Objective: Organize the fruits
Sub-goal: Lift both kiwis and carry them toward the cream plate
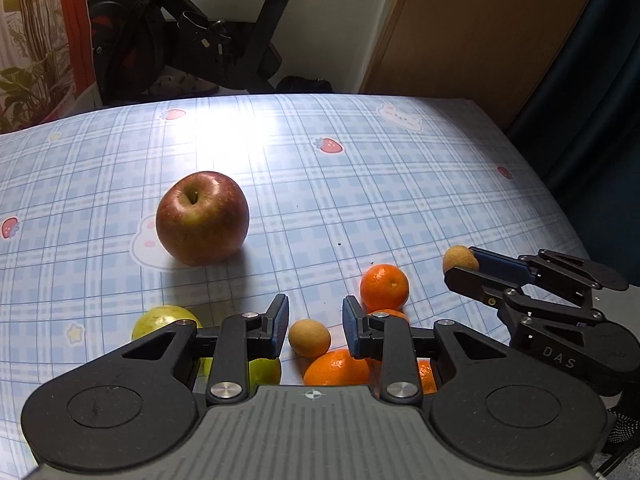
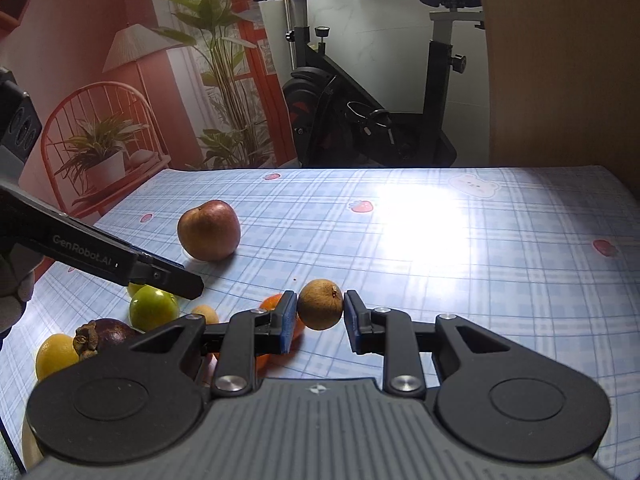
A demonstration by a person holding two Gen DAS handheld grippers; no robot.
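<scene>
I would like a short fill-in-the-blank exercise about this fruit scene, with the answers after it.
1. The right gripper holds a small ____ fruit between its jaws.
2. The jaws of the left gripper are ____.
3. The largest fruit on the table is a red ____.
4. The fruit beside the mangosteen and lemon is ____ in colour.

Answers: brown; open; apple; green

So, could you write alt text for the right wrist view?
The right gripper holds a small brown fruit above a checked tablecloth. A red apple sits further back, and the left gripper hovers over mixed fruits.
</scene>
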